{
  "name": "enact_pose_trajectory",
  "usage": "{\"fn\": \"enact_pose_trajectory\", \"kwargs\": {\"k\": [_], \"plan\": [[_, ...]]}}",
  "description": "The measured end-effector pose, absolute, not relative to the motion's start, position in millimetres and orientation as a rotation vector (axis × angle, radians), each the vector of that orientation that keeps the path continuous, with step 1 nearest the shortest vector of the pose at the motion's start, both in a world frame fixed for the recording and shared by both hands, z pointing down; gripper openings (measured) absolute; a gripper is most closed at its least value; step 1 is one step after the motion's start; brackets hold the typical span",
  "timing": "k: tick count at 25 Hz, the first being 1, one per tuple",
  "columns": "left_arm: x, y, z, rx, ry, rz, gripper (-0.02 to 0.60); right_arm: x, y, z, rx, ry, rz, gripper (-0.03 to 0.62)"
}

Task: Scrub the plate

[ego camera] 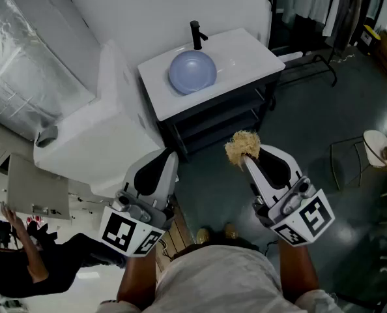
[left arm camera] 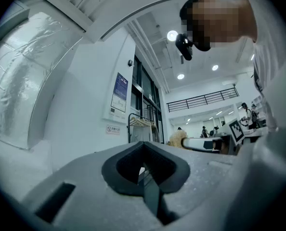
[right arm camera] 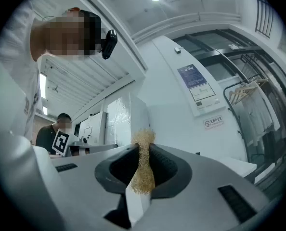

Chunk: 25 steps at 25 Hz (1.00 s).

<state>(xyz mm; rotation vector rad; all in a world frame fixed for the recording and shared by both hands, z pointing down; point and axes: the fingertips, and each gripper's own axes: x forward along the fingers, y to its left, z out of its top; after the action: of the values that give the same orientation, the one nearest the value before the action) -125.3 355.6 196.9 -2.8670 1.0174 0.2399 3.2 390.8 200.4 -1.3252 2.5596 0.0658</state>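
A pale blue plate (ego camera: 192,71) lies in the basin of a white washstand (ego camera: 252,52), beside a black tap (ego camera: 196,35). Both grippers are held well short of it, over the dark floor. My right gripper (ego camera: 246,158) is shut on a straw-coloured fibre scrubber (ego camera: 242,147); in the right gripper view the scrubber (right arm camera: 143,168) sticks up from between the closed jaws (right arm camera: 140,179). My left gripper (ego camera: 170,156) is shut with nothing in it, and its jaws (left arm camera: 144,168) meet in the left gripper view.
A large white foam-like block (ego camera: 105,126) stands left of the washstand, under a silver foil duct (ego camera: 24,57). A clothes rack (ego camera: 317,5) is at the back right and a round white object (ego camera: 376,147) on a wire frame at the right. A person (ego camera: 24,266) sits lower left.
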Motion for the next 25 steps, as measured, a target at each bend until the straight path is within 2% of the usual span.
{"fn": "enact_pose_trajectory", "kwargs": {"k": [11, 25], "plan": [[-117, 352, 198, -2.857, 1.039, 0.218, 0.017, 10, 386, 200, -1.294, 2.562, 0.058, 0.061], [-79, 338, 203, -2.798, 1.124, 0.182, 0.017, 62, 374, 201, -1.251, 2.579, 0.088, 0.061]]}}
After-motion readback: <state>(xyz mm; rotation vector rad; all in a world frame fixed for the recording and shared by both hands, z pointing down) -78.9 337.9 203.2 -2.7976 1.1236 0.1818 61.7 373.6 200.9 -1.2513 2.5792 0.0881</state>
